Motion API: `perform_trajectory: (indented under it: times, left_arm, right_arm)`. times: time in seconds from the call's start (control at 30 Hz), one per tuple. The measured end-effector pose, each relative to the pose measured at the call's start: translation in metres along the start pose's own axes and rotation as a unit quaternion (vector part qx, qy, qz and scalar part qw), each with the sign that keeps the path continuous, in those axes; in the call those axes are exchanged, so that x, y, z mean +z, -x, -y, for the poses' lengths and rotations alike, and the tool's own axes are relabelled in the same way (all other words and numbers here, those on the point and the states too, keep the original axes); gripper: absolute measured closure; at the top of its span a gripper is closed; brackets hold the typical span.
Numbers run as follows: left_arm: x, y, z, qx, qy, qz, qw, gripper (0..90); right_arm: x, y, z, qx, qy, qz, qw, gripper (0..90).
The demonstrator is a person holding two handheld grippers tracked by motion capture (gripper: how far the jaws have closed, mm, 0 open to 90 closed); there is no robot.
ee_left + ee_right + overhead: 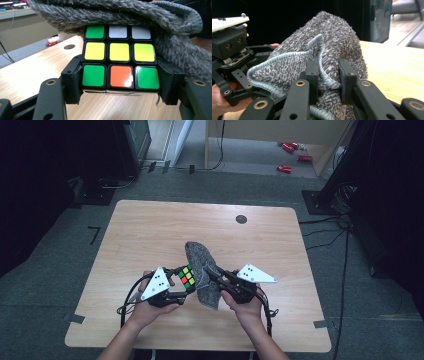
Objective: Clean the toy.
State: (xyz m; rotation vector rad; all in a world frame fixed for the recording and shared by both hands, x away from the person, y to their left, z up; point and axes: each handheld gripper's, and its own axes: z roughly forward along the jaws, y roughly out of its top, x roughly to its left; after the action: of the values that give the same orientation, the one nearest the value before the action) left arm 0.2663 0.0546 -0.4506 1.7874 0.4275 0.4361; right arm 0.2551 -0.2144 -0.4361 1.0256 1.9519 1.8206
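A Rubik's cube [187, 277] with green, yellow, white and orange stickers is clamped between the jaws of my left gripper [186, 287] just above the wooden table [150, 230]. In the left gripper view the cube [120, 58] fills the middle, its sides pressed by both jaws. A grey fuzzy cloth [202, 270] drapes over the cube's far side and hangs down. My right gripper [209, 272] is shut on a bunched fold of the cloth [324, 62] near its hemmed edge. The cloth [125, 12] covers the cube's top.
A small dark round disc [241, 219] lies near the table's far edge. Red items [290, 150] lie on the floor beyond the table, with dark equipment and cables at both sides. The person's hands come in at the near edge.
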Motion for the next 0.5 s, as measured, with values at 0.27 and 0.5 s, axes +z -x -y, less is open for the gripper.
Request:
perform_trajectory:
  times: [0.27,0.5]
  left_arm:
    - [-0.006,-0.003,-0.002,-0.013,0.027,0.006,0.9995,34.8]
    - [-0.008,-0.008,-0.002,-0.025,0.035,0.005,0.9991,34.9]
  right_arm:
    - [0.002,0.017,0.008,0.031,-0.026,-0.002,0.9992,74.4]
    - [0.009,0.021,0.014,0.028,-0.064,0.019,0.9974,74.1]
